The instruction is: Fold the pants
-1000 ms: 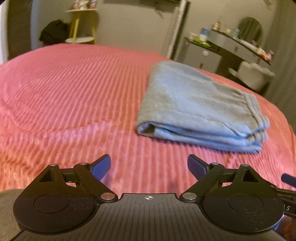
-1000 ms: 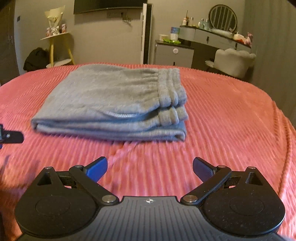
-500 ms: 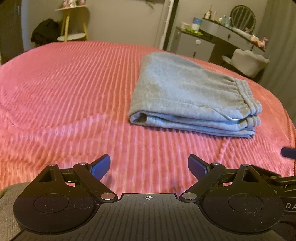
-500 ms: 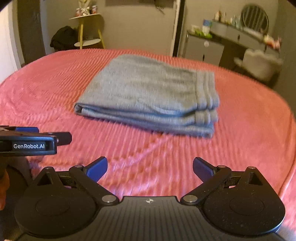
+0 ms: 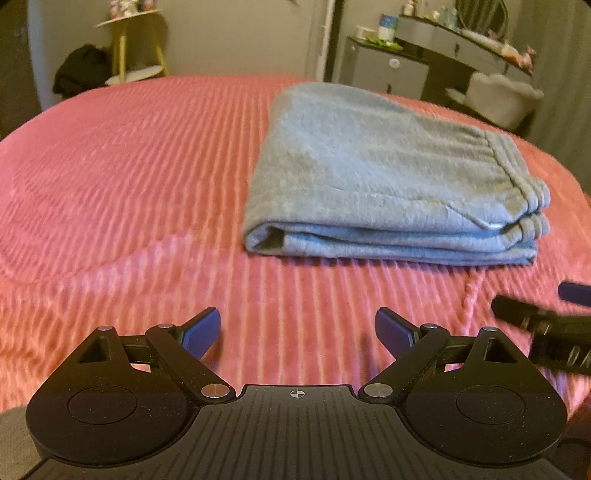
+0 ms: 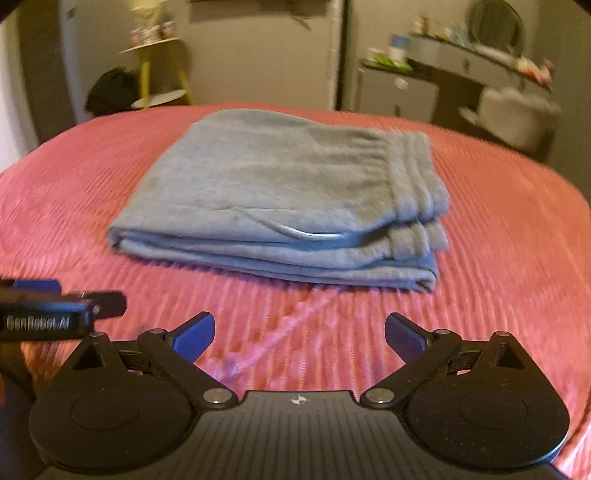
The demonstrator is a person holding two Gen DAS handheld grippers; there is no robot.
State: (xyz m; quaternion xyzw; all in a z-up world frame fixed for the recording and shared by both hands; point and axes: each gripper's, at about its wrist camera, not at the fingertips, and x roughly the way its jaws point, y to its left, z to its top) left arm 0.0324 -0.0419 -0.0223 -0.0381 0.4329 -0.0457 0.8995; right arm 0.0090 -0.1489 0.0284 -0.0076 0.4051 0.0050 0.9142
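Grey-blue pants (image 5: 388, 177) lie folded in a flat stack on the pink ribbed bedspread (image 5: 129, 177), waistband to the right. In the right wrist view the same pants (image 6: 288, 199) sit ahead at centre. My left gripper (image 5: 297, 330) is open, empty, held back from the stack's near left corner. My right gripper (image 6: 300, 334) is also open and empty, short of the stack's front edge. The right gripper's tip (image 5: 546, 325) shows at the right edge of the left wrist view; the left gripper's body (image 6: 55, 314) shows at the left in the right wrist view.
Past the bed stand a yellow side table (image 5: 136, 48) with a dark bundle (image 5: 79, 72) beside it, a grey cabinet (image 5: 384, 62), a vanity desk with a round mirror (image 5: 480, 14) and a white chair (image 5: 506, 96). The bedspread (image 6: 517, 258) stretches wide on both sides.
Both grippers have drifted back and shifted sideways while staying open; the right view panned so the pants sit more central. The pants have not moved.
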